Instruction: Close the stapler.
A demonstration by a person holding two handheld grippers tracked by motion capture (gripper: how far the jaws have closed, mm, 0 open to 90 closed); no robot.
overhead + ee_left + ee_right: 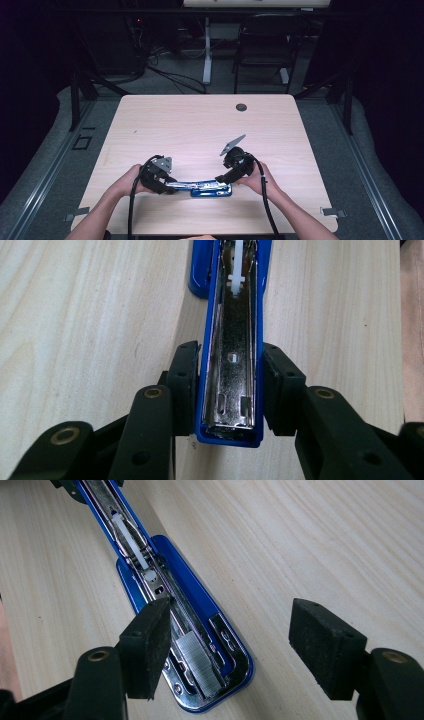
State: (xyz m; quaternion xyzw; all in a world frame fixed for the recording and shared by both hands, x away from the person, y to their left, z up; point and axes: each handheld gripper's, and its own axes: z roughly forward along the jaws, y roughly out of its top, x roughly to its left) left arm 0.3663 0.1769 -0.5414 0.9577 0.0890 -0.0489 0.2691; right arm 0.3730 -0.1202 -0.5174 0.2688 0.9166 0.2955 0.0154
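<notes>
Left jaws: clamped on both sides of the opened blue top arm of the stapler (231, 365) by the left gripper (230, 390).
Right jaws: held apart by the right gripper (230, 650), over the strip of staples (197, 665) in the base.
Stapler: laid open on the desk (200, 125), near its front edge, between both hands.

The stapler (202, 188) lies on the desk (200, 125) near its front edge, opened flat, with staples (199, 660) in its tray.
</notes>
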